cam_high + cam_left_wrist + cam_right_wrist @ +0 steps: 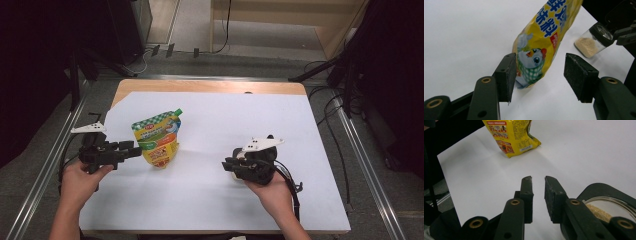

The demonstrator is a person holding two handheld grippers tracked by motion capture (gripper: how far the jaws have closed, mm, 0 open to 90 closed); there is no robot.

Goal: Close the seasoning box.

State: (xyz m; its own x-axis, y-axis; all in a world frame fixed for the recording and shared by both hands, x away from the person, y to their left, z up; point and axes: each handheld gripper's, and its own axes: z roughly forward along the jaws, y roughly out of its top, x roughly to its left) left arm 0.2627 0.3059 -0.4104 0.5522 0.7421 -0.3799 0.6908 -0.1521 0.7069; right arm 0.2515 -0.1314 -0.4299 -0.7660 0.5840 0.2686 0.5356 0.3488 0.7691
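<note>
Yellow seasoning pouch (158, 141) upright on white tabletop (210, 200), left of centre, not yet gripped. Left hand-held gripper (537, 75) spread around pouch's lower end, one pad touching. Right hand-held gripper (538, 195) narrowed, empty, beside granule jar (592, 41). Lift outstanding.

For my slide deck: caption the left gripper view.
Open left gripper straddles the yellow stand-up seasoning pouch; clear glass jar of beige granules beyond.

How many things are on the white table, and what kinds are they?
Yellow pouch: 1
Glass jar with pale powder inside: 1
Total: 2
</note>
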